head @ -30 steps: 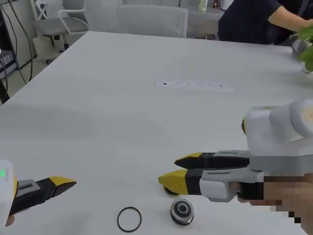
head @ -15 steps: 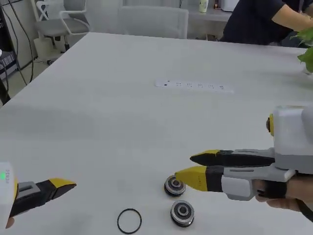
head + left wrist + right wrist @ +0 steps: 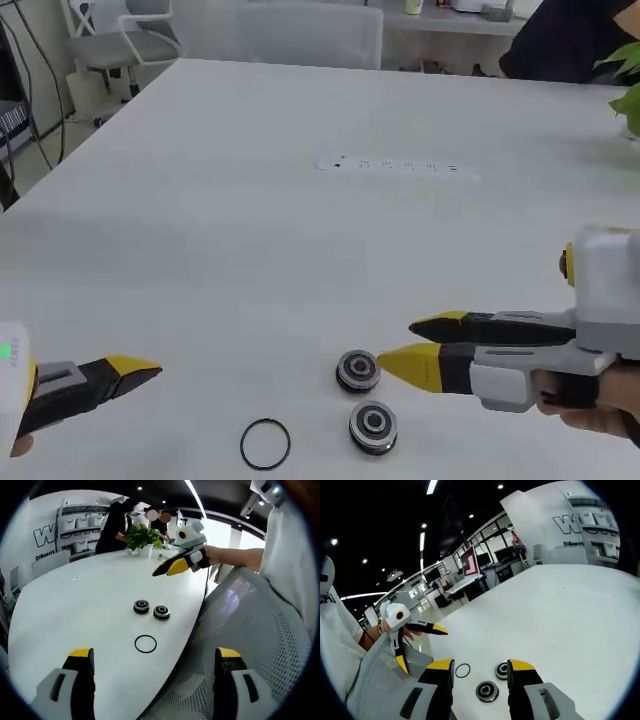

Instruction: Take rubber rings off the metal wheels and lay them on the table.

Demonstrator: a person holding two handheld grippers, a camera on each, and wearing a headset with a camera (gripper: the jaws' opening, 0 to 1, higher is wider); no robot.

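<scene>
Two metal wheels with dark rims lie near the table's front edge, one (image 3: 358, 370) just behind the other (image 3: 373, 426). A loose black rubber ring (image 3: 265, 443) lies flat to their left. My right gripper (image 3: 398, 345) is open and holds nothing, its lower tip just right of the rear wheel. Its own view looks down on both wheels (image 3: 487, 691) (image 3: 502, 670) and the ring (image 3: 463, 670) between its jaws (image 3: 480, 666). My left gripper (image 3: 148, 371) hovers at the lower left, open wide (image 3: 154, 654), well short of the ring (image 3: 145, 643) and the wheels (image 3: 141, 606) (image 3: 161, 612).
A white power strip (image 3: 395, 167) lies flat mid-table. Chairs (image 3: 310, 35) stand at the far edge, with a green plant (image 3: 628, 95) and a person (image 3: 565, 40) at the far right. A mesh chair back (image 3: 240, 630) runs along the table's near edge.
My right gripper has drawn back to the right, uncovering the rear wheel that its lower jaw hid. The left gripper, the front wheel and the ring have stayed put.
</scene>
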